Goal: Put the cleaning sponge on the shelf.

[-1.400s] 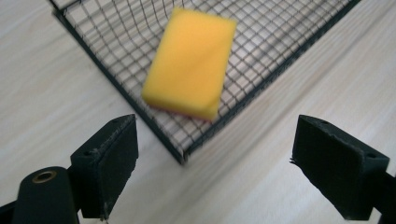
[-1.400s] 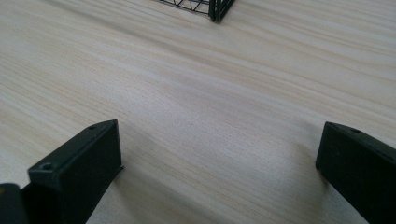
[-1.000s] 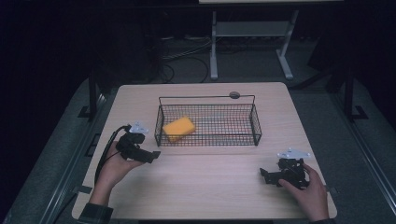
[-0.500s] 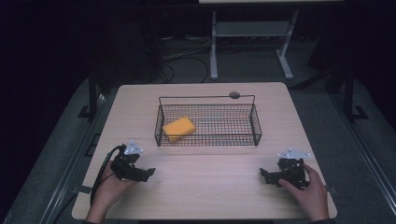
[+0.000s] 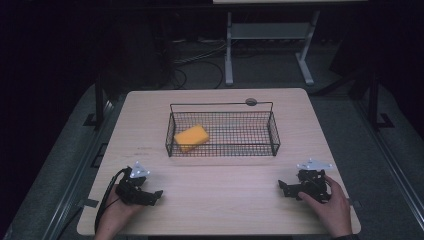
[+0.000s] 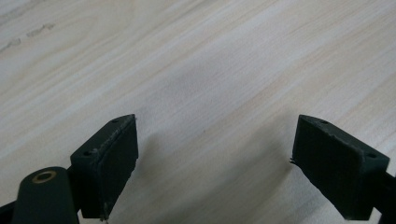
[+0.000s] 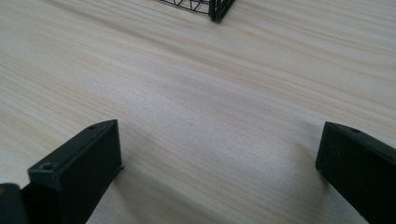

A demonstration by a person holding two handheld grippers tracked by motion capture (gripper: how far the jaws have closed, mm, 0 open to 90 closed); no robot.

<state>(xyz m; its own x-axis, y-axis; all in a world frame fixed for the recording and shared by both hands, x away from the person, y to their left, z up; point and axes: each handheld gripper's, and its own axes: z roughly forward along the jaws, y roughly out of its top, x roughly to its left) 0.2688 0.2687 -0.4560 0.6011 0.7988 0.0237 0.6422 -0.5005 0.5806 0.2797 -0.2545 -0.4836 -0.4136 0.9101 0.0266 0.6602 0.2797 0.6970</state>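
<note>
Both grippers sit low on the pale wood-grain desk, and neither one holds anything. The left gripper rests at seven o'clock on the desk, its fingers spread wide over bare wood. The right gripper lies at five o'clock, fingers just as far apart, nothing between them, with a corner of the black wire basket at twelve o'clock in its own view. The yellow rectangular sponge lies inside that black wire basket, at its nine o'clock end, well apart from both grippers. This looks like a resting stance, sponge stowed. If the sponge is wanted next, the left gripper is the nearer; it would need to rise over the basket wall and come down with its fingers straddling the sponge.
</note>
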